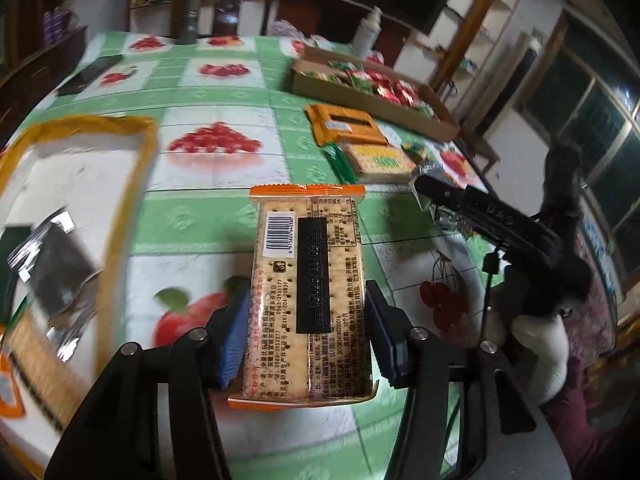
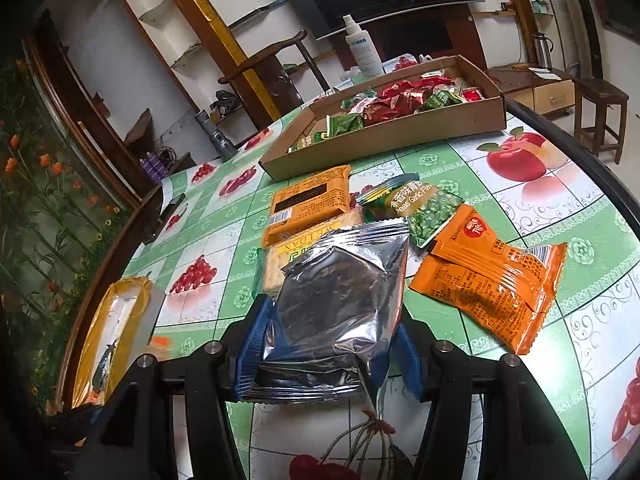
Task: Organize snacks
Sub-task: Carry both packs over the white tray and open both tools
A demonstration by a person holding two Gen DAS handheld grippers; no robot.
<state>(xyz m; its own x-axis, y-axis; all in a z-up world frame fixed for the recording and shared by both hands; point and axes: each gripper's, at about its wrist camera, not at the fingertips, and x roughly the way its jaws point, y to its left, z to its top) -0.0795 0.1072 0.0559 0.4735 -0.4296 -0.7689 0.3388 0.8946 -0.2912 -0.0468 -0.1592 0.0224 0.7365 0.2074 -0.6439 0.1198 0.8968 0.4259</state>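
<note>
L claw (image 1: 306,336) is clamped on a cracker pack (image 1: 307,292), orange-ended, barcode side up, blue pads pressing both long edges; pack is lifted clear of the desk (image 1: 208,216) and sticks out toward 12 o'clock. R claw (image 2: 328,344) grips a silver foil pouch (image 2: 336,300) btwn its pads, pouch also pointing to 12. Progress, as a judgement: roughly midway. The cardboard tray (image 2: 384,140) at 12-1 o'clock in the R view already holds a bunch of red and green sachets, and the yellow-rimmed tray (image 1: 80,200) at 9 o'clock in the L view has a few dark/silver packs in it, too blurred to ID. Left loose on the desk: an orange biscuit pack (image 2: 308,200), a cracker pack under it (image 2: 276,256), a green peas bag (image 2: 424,208) and two orange snack bags (image 2: 492,276), all bunched just beyond the R claw, several touching or overlapping. So both held items need placing, then approx five more to sort. View diffs: the L view shows inside the yellow-rimmed tray, plus the R claw from outside at 3 o'clock w/ a white-gloved hand (image 1: 536,348) on it; it barely shows the loose pile. The R view shows the pile in detail and the cardboard tray's contents, a spray bottle (image 2: 362,48) behind it; the yellow-rimmed tray is only a sliver at 8 o'clock, and the L claw isn't clearly visible there.
</note>
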